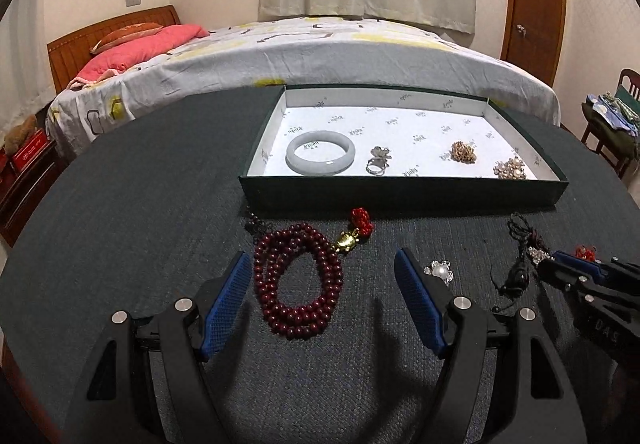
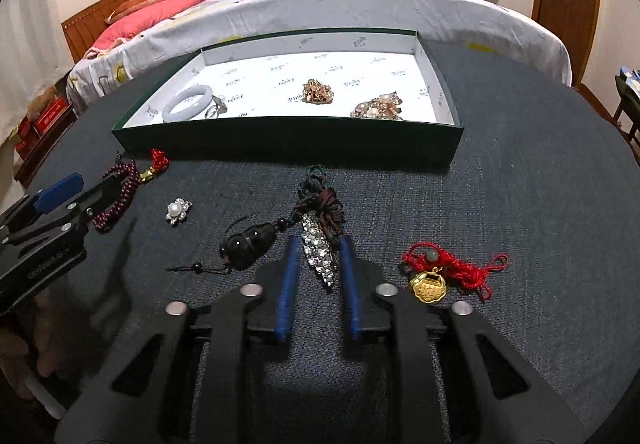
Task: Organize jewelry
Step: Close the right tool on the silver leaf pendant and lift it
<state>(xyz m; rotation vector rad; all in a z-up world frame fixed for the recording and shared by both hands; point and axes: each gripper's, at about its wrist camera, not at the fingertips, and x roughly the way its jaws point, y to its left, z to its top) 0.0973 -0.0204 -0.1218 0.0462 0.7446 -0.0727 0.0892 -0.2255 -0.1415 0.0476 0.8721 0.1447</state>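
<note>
1. I take the green tray [image 2: 280,142] as landmark; it sits on the dark desk [image 2: 520,184], at the desk's bed side.
2. In the tray: a pale jade bangle [image 1: 320,157] at its left end, a silver ring [image 1: 377,161] just beside the bangle, a gold filigree brooch [image 2: 318,91] mid-tray, and a pearl cluster brooch [image 2: 378,107] at its right front corner.
3. My left gripper [image 1: 322,294] has its fingers released, spread wide either side of the dark red bead strand [image 1: 298,280], which lies on the desk in front of the tray. No contact visible.
4. That strand has a gold charm and red knot [image 1: 362,220] at its tray end.
5. A small pearl brooch [image 2: 178,210] lies in front of the tray, between the bead strand and the black gourd pendant [image 2: 248,246].
6. My right gripper [image 2: 319,264] has its fingers narrowed around the rhinestone piece [image 2: 318,250], in front of the tray centre. I can't tell whether they actually grip it.
7. The gold lock charm on a red cord [image 2: 426,286] lies in front of the tray's right end, untouched.
</note>
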